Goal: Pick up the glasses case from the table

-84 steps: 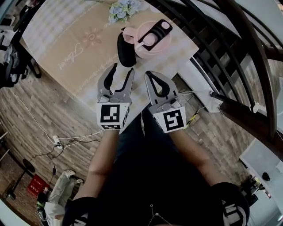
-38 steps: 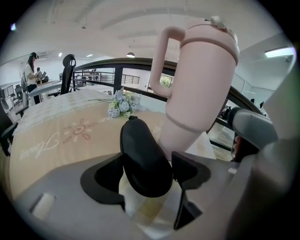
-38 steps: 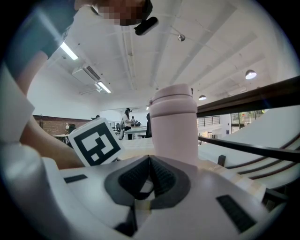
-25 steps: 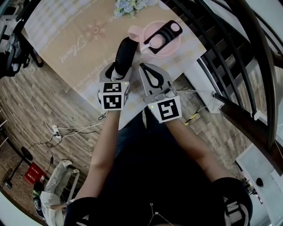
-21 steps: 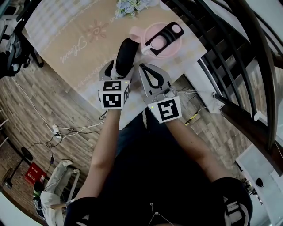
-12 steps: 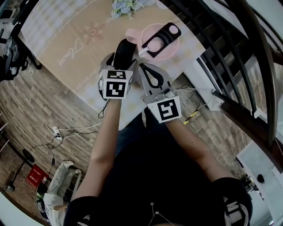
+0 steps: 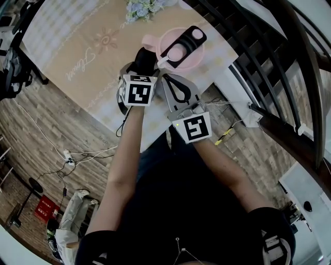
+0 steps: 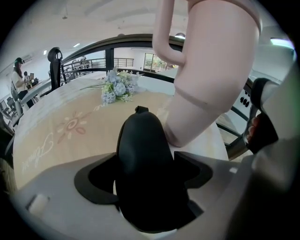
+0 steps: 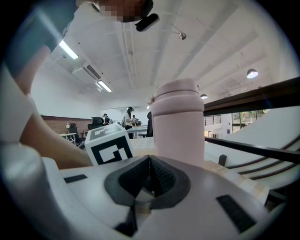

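Observation:
The black oval glasses case lies on the beige tablecloth, just left of a pink mug. In the left gripper view the case fills the gap between the two jaws. My left gripper points steeply down over the case's near end. Its jaws stand wide and are still opening, one on each side of the case. My right gripper rests beside it at the table's near edge, shut with nothing in it.
The pink mug stands close behind and to the right of the case, with a black oblong item across its top. It looms large beside the jaws. A bunch of pale flowers lies farther back. Dark stair railings run to the right.
My left gripper has moved forward and down onto the glasses case, and its jaws have widened around it. The right gripper has kept still.

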The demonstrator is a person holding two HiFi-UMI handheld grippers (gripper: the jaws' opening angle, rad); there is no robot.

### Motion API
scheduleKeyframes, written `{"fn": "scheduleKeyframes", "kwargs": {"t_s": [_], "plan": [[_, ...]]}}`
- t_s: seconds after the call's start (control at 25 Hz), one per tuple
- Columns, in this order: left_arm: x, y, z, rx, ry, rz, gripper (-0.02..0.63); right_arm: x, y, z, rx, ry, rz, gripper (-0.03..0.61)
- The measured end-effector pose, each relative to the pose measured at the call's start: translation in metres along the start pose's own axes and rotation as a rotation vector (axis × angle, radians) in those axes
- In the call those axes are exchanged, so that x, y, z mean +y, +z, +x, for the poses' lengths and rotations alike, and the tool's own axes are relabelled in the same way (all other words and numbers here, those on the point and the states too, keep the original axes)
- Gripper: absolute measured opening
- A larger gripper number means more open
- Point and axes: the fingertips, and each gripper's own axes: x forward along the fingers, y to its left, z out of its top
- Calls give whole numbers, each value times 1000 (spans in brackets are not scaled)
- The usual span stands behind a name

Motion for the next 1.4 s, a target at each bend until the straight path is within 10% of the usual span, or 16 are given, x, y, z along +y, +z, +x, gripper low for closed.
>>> {"fn": "scheduleKeyframes", "kwargs": {"t_s": [0.56, 1.4], "plan": [[5, 3, -48, -92, 38, -70, 362, 3, 29, -24, -51, -6, -35, 12], [-9, 66, -269, -837, 298, -76, 359, 10, 133, -70, -244, 16, -191, 11]]}}
